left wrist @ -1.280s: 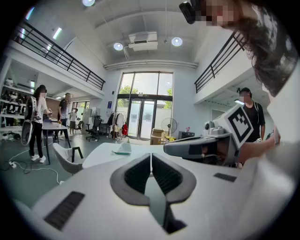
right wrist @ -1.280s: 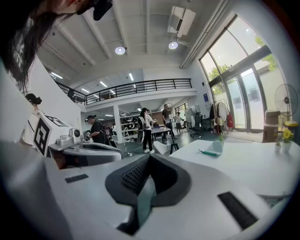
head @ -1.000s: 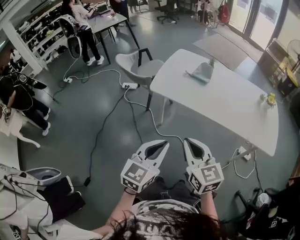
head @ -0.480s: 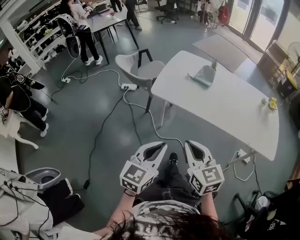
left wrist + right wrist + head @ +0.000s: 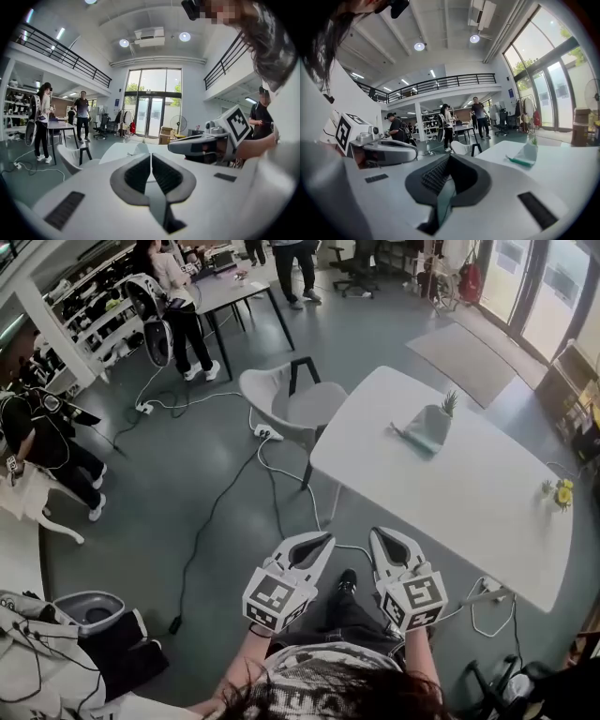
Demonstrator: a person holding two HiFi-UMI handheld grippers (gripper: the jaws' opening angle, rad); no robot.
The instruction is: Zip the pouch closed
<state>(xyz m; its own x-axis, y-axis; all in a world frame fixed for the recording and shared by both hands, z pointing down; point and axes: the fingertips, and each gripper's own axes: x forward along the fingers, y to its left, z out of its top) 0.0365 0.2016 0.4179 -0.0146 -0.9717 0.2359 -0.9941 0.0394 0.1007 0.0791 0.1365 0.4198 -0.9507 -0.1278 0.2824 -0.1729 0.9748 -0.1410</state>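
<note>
The pouch [image 5: 428, 427] is pale grey-green with a green zip edge and lies on the far part of the white table [image 5: 469, 493]. It also shows in the right gripper view as the pouch [image 5: 526, 155], and small in the left gripper view as the pouch [image 5: 139, 149]. My left gripper [image 5: 323, 540] and right gripper [image 5: 380, 536] hang side by side over the floor, well short of the table's near edge. Both are shut and hold nothing. The left gripper [image 5: 151, 155] has its jaws together, and so does the right gripper [image 5: 449, 160].
A pale chair [image 5: 291, 395] stands at the table's left end. Cables [image 5: 267, 465] and a power strip [image 5: 270, 433] lie on the floor ahead. A small yellow object [image 5: 561, 493] sits near the table's right edge. People stand at a desk [image 5: 220, 292] far left.
Both grippers and the view have moved forward towards the white table, which now sits nearer and lower in the picture. The person's leg and shoe show between the grippers. The jaws stay together.
</note>
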